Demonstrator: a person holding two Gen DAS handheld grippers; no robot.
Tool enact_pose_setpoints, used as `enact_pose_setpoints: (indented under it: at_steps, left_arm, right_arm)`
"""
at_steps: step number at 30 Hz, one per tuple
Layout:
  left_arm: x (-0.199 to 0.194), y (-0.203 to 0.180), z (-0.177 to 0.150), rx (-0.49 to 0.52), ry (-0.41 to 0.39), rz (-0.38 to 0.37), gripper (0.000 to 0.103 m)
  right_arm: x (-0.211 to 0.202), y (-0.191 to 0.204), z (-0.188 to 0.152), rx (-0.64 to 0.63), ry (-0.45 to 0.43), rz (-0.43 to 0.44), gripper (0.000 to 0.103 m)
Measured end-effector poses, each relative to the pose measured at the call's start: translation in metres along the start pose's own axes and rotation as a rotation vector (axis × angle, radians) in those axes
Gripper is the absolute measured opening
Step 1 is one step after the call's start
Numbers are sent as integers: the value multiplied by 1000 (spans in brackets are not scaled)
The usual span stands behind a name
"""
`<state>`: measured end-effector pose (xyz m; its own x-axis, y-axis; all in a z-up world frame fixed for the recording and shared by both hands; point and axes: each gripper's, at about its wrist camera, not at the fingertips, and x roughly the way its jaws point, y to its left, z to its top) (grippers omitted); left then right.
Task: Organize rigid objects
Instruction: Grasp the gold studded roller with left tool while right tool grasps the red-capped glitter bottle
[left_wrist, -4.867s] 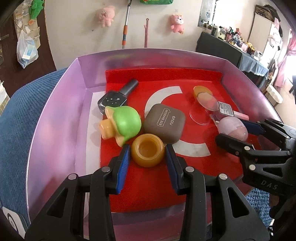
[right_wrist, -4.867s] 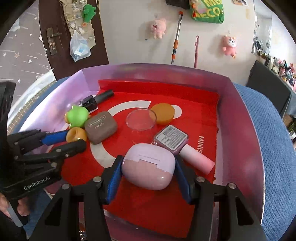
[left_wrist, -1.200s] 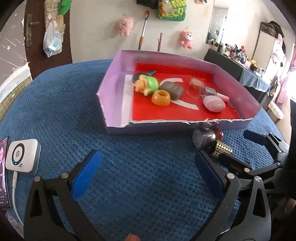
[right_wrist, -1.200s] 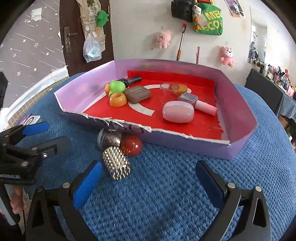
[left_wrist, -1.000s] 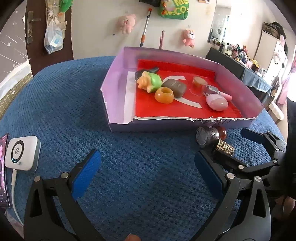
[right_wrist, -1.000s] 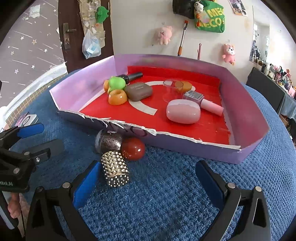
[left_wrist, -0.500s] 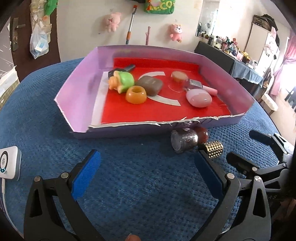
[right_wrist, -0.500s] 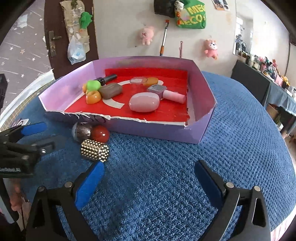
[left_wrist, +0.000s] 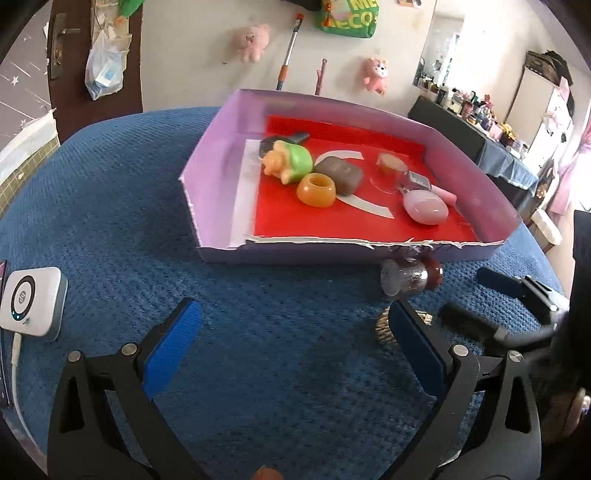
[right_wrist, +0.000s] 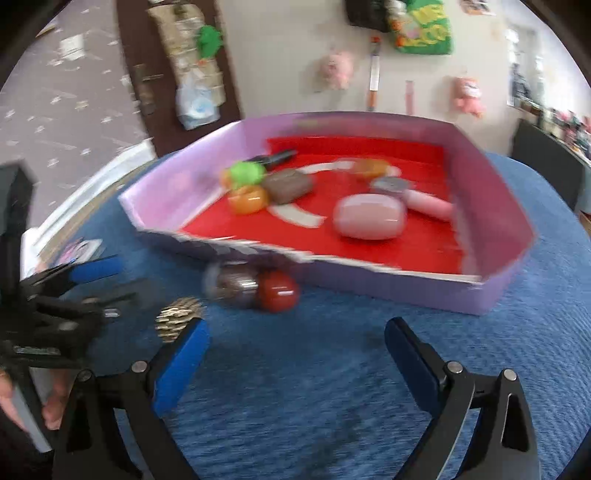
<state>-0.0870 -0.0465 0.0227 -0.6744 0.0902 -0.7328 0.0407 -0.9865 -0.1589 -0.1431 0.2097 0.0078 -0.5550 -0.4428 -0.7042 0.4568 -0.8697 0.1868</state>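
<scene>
A lilac tray (left_wrist: 214, 173) with a red floor holds a green toy (left_wrist: 291, 164), an orange ring (left_wrist: 316, 190), a brown case (left_wrist: 341, 173) and a pink case (left_wrist: 424, 208). On the blue cloth before its torn front wall lie a silver-and-red bottle (left_wrist: 410, 275) and a gold studded piece (right_wrist: 177, 319). My left gripper (left_wrist: 291, 332) stands open over bare cloth, and its right finger hides part of the studded piece. My right gripper (right_wrist: 295, 347) is open too, with nothing between its fingers. The bottle (right_wrist: 251, 286) lies ahead of it to the left. The right wrist view is blurred.
A white device (left_wrist: 31, 301) with a cable lies at the cloth's left edge. The blue cloth (left_wrist: 110, 206) stretches left of the tray. A person's hand (right_wrist: 22, 402) holds the left gripper (right_wrist: 74, 291). A dark cabinet stands behind the tray to the right.
Both grippers have left the tray, where they flanked the orange ring and the pink case. They now stand wide over the cloth. Both views have swung sideways in the last half second.
</scene>
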Motion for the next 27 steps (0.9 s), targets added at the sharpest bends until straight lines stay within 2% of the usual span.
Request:
enact_pose_setpoints:
  at_steps: [2, 7, 10, 13, 16, 21, 23, 24, 27]
  left_arm:
    - [2, -3, -1, 14, 8, -19, 103]
    - [3, -31, -9, 96, 6, -82, 103]
    - [6, -46, -15, 151, 11, -94, 103]
    - [15, -53, -19, 177, 31, -66, 103]
    - [18, -51, -20, 172, 32, -40, 103]
    - [16, -35, -20, 131, 7, -4, 103]
    - [14, -29, -20, 112, -3, 0, 103]
    - [13, -26, -21, 104, -8, 2, 103]
    - [11, -21, -22, 87, -22, 1, 102]
  right_arm:
    - [-2, -16, 3, 68, 1, 14, 98]
    - [-3, -27, 10, 129, 32, 66, 97]
    - [-2, -17, 14, 103, 42, 70, 97]
    - [9, -4, 20, 75, 62, 83, 97]
    - [16, 5, 22, 61, 78, 93, 94]
    - [22, 12, 24, 69, 92, 78, 95]
    - [21, 14, 23, 77, 90, 97, 90]
    - [21, 15, 22, 81, 90, 105, 82]
    - [23, 18, 23, 93, 86, 99, 80]
